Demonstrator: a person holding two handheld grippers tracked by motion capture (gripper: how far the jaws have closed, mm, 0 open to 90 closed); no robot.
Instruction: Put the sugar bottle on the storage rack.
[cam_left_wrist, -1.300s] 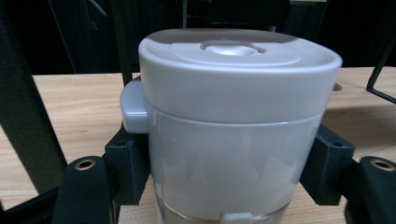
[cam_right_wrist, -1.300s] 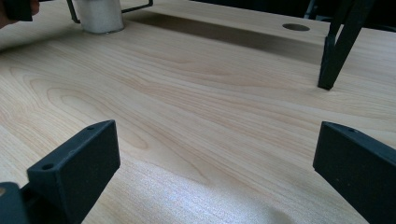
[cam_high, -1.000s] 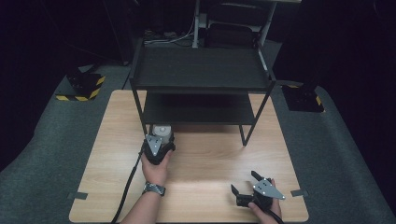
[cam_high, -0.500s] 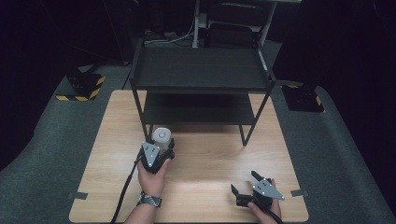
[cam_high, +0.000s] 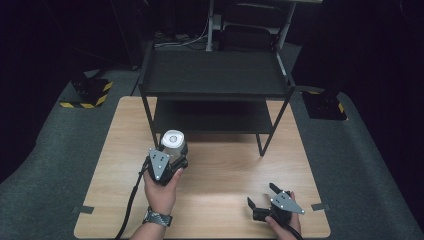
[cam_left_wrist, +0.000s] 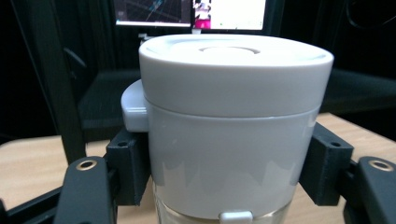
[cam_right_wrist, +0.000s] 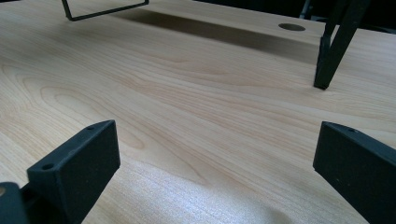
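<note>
Nearest to the person, the right hand-held gripper (cam_high: 263, 196) rests low on the wooden surface (cam_high: 225, 170), in front of the black shelf rack (cam_high: 215, 80) and toward its right side. Its jaws stand wide apart with nothing between them; in the right gripper view there is just bare wood grain between them, and one foot of the rack (cam_right_wrist: 327, 70) stands farther off.

A little farther forward, the left hand-held gripper (cam_high: 170, 159) is clenched on a white jar (cam_high: 173, 141). In the left gripper view the two pads (cam_left_wrist: 128, 168) press against the jar (cam_left_wrist: 233, 130) from both sides, below its wide white lid (cam_left_wrist: 236, 70), and the lower part of the jar looks like clear glass. The jar is upright, just in front of the rack's left front leg (cam_high: 149, 120). From the pictures it cannot be told if the jar touches the surface or is lifted a bit.

Behind it stands the rack, with a lower shelf (cam_high: 212, 117) and an upper shelf (cam_high: 215, 75), both without things on them.

The step in hand seems to be the carrying of the jar toward the rack, and the placing is not yet done. The next move probably calls for keeping the jar upright, passing it to the right of the front leg, and lowering it flat on a shelf before the grip is released. The lower shelf has little height, so the lid could hit the upper shelf's edge.
</note>
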